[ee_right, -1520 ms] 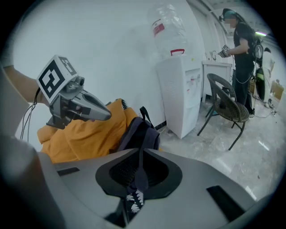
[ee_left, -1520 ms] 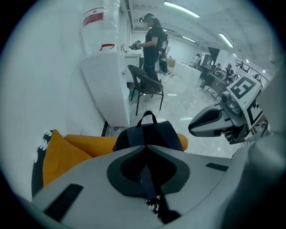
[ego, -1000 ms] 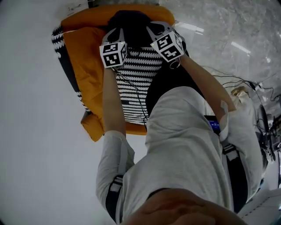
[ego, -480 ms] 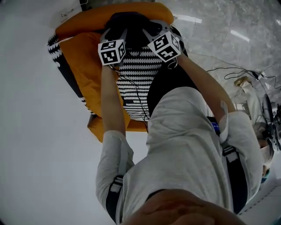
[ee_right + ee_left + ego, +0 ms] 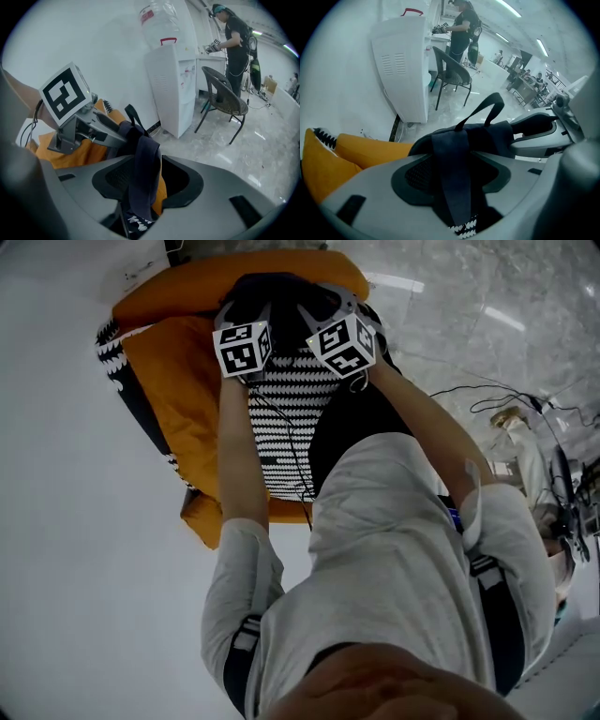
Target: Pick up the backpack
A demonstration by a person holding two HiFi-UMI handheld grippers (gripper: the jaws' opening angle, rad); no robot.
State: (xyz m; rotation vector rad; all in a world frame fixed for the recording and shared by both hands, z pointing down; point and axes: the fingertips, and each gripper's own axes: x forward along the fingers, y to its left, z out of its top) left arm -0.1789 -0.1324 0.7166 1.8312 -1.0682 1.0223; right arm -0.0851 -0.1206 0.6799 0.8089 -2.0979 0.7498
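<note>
An orange backpack (image 5: 187, 381) with a black-and-white zigzag panel (image 5: 295, 418) lies flat on the white floor. Both grippers are at its dark top end (image 5: 277, 287). My left gripper (image 5: 246, 307) stands open, and a dark shoulder strap (image 5: 451, 164) lies loose between its jaws (image 5: 457, 185). In the right gripper view the jaws of my right gripper (image 5: 152, 180) are opening, and a second dark strap (image 5: 143, 168) hangs slack in the gap. In the head view the right gripper (image 5: 323, 304) is beside the left one. The carry loop (image 5: 487, 105) stands up beyond the jaws.
A white water dispenser (image 5: 171, 84) stands against the wall behind the backpack, with a dark chair (image 5: 225, 101) beside it. A person (image 5: 236, 37) works at a counter further back. Cables (image 5: 506, 409) trail over the marble floor at the right.
Both grippers have come down a little onto the backpack's top end, and the right one has drawn slightly nearer the left. The backpack sits a bit further left in the head view.
</note>
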